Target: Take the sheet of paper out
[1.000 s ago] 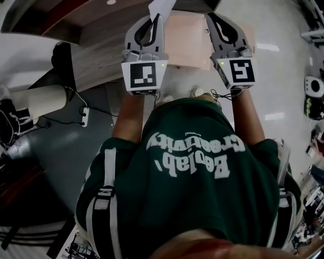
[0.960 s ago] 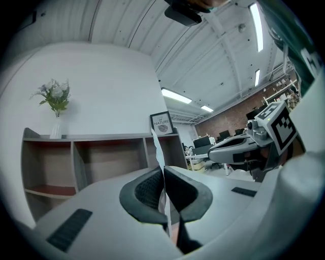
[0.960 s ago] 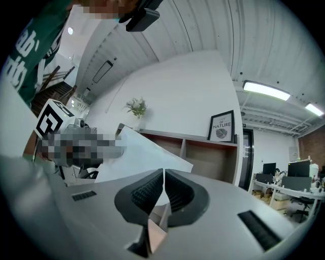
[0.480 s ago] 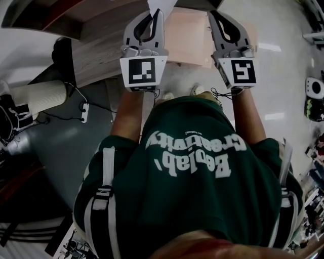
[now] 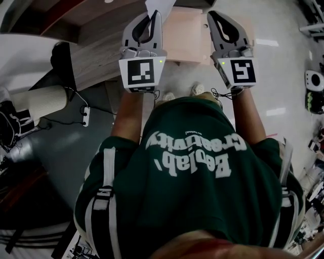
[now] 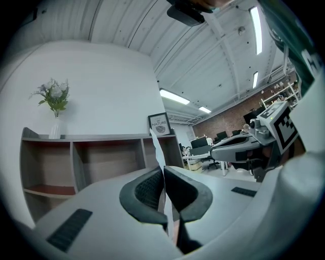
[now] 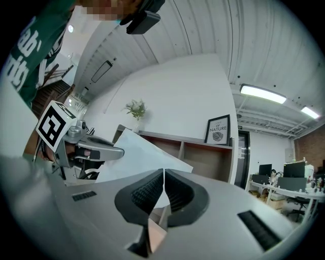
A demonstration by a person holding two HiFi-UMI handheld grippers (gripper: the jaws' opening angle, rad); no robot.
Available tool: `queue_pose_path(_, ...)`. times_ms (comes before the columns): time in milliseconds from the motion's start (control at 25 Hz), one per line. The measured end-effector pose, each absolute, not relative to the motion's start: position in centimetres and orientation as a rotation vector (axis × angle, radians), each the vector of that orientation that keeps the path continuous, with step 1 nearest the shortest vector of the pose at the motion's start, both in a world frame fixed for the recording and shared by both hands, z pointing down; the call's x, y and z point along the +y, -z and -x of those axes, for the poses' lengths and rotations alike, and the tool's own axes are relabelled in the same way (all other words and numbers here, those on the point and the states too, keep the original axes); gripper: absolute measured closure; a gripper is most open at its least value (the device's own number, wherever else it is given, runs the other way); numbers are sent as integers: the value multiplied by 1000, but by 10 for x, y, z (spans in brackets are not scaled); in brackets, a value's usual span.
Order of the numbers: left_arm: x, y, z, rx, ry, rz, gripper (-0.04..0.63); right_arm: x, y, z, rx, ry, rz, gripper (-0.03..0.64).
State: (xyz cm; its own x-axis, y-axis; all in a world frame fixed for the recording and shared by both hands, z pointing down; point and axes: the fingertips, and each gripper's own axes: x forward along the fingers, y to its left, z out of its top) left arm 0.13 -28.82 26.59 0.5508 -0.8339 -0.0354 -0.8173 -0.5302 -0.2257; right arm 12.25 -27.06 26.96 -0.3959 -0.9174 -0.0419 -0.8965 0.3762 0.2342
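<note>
Your left claw is fully closed and it pinches the sheet of paper between its pads. In the left gripper view you see the sheet edge-on, as a thin white strip that rises from the closed jaws and leans a little to the left. The sheet is up in the air, in front of the wooden shelf, and it rests on no surface. In the head view only its lower corner shows, at the top edge, just above the tip of the left claw. Your right claw is held level beside the left one, apart from it, and its jaws also stand together. The right gripper view shows the broad white face of the sheet behind these jaws, but nothing is seen pinched between them. On top of the shelf stand a vase with flowers at the left end and a framed picture further to the right. Below and between the two claws the head view shows a pale pink flat thing; what it is cannot be told.
</note>
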Motion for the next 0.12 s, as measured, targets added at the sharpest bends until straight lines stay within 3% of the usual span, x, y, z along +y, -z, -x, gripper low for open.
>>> queue_pose_path(120,-284,-265,0,1375,108,2573,577,-266,-268,-120,-2515,324,-1683,580)
